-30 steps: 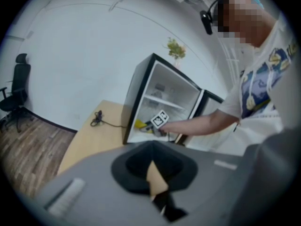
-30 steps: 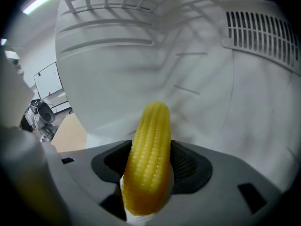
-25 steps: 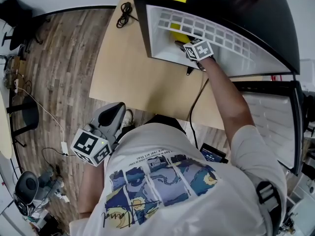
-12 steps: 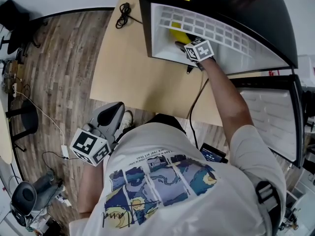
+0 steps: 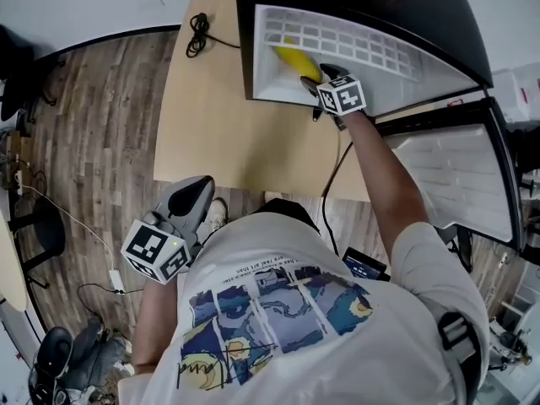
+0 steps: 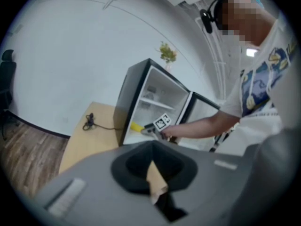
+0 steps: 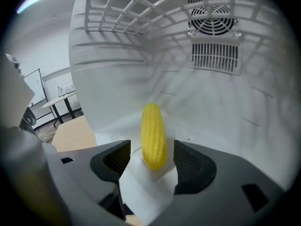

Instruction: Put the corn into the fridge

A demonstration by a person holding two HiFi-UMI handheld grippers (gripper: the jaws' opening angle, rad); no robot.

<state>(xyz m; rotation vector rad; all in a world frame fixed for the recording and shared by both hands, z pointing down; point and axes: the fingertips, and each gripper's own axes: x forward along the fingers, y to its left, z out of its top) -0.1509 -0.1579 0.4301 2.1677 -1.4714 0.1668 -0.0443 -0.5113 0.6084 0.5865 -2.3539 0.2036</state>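
Note:
The yellow corn [image 7: 153, 135] lies lengthwise on the white floor inside the fridge [image 7: 211, 93], its near end between the jaws of my right gripper [image 7: 146, 157]. The jaws stand open, with a gap showing on the left side of the cob. In the head view the corn [image 5: 297, 62] sits just past my right gripper [image 5: 312, 81] at the mouth of the black fridge [image 5: 246, 40]. My left gripper [image 5: 199, 191] hangs low beside the person's body, shut and holding nothing. The left gripper view shows the corn [image 6: 136, 126] from afar.
The fridge stands on a light wooden table [image 5: 219, 133], with its door [image 5: 460, 184] swung open to the right. A wire shelf [image 5: 337, 45] spans the fridge above the corn. A black cable [image 5: 199, 30] lies coiled on the table's far left. Wooden floor [image 5: 93, 142] lies to the left.
My right gripper has drawn back a little toward the fridge's opening, and more of the corn now shows beyond its fingertips. The left gripper has stayed in place.

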